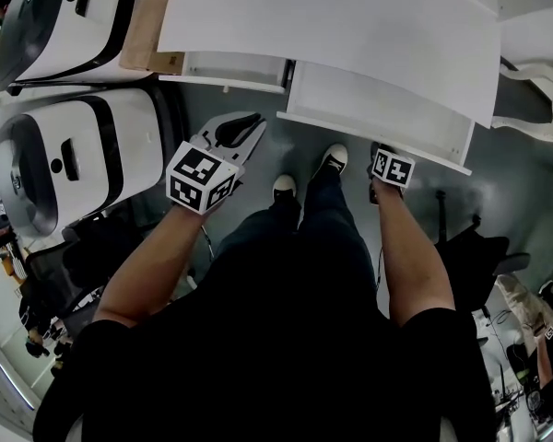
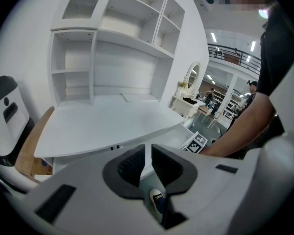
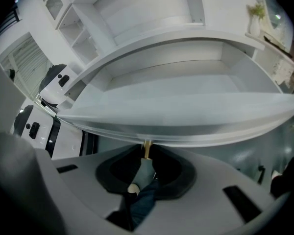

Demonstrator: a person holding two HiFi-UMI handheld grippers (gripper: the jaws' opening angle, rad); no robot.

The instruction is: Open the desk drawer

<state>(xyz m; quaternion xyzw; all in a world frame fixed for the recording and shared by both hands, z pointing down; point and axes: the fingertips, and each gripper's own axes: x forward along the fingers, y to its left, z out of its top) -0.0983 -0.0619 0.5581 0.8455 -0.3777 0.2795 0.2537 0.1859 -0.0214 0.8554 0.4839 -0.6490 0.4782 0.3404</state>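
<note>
The drawer [image 1: 378, 109] already stands out from under the tabletop [image 1: 332, 17], the right gripper [image 3: 147, 154] fingers clamped on its knob [image 3: 146, 147], the left gripper [image 2: 146, 152] fingers closed, empty.

White appliances [image 1: 69, 159] at left — wooden board [image 1: 152, 17] beside.

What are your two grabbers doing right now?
Left gripper: closed, holding nothing.
Right gripper: closed on the drawer knob.
</note>
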